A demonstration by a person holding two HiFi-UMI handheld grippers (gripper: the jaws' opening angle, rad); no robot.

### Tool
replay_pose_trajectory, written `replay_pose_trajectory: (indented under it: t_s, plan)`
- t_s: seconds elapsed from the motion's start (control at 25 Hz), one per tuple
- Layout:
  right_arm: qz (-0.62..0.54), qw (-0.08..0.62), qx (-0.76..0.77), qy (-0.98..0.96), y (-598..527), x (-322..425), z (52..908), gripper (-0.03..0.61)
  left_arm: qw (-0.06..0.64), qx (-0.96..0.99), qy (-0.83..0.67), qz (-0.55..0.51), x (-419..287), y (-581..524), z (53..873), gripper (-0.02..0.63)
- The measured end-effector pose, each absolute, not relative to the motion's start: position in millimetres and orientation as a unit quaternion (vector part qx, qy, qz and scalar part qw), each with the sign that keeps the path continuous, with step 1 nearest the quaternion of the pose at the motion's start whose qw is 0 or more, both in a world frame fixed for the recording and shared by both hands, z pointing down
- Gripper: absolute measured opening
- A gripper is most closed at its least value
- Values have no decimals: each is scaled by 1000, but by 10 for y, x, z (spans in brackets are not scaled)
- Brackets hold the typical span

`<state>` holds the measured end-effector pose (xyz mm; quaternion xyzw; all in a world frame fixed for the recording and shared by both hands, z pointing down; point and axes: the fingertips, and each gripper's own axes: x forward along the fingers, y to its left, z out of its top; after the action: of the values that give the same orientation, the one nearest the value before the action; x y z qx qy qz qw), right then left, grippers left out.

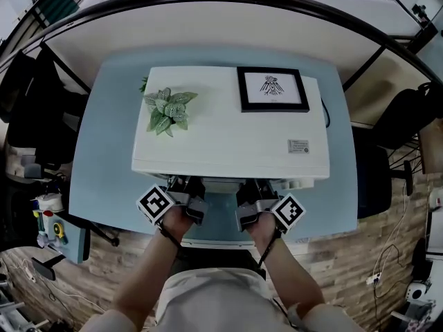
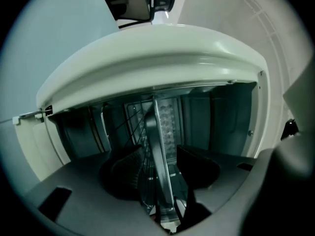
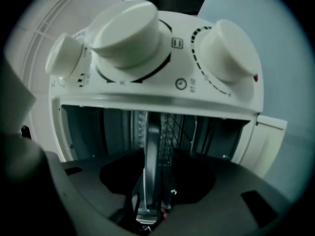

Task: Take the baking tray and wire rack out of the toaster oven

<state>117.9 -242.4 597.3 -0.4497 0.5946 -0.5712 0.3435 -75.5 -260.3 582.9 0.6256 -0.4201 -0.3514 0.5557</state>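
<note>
The tray (image 2: 160,146) and rack (image 2: 135,117) lie inside the oven (image 1: 228,137), straight ahead of both claws, with their long axis running from one claw to the other. The left claw (image 2: 157,166) straddles the tray's front edge with its jaws apart. The right claw (image 3: 155,176) pinches that edge.

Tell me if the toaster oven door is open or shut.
Open: the door hangs down in front; both gripper views look straight into the cavity.

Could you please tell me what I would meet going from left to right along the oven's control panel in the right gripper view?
Small left knob → large middle knob → right knob → red dot at the panel's edge.
</note>
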Motion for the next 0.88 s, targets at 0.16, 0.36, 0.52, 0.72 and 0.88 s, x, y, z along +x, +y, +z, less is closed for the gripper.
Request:
replay_pose_trajectory:
  t_s: [0.16,0.36,0.52,0.72,0.88]
  plan:
    - [-558,367,-447,595,-2534,1177,5966,150,542,635,-410,-367,-809,-2697,5805,191]
    - [-552,396,-447,582,-2662,1235,5929,101,548,631,-405,-371,-832,-2707,5860,114]
    - [-550,401,-447,580,-2646,1225,5917,94,550,637,-396,-368,-826,-2693,5851,112]
    - [-559,395,-452,573,-2525,1215,5911,91,559,641,-385,-358,-808,-2584,5830,110]
    - [-570,392,-456,560,-2316,1194,5909,86,566,647,-382,-338,-810,-2380,5826,110]
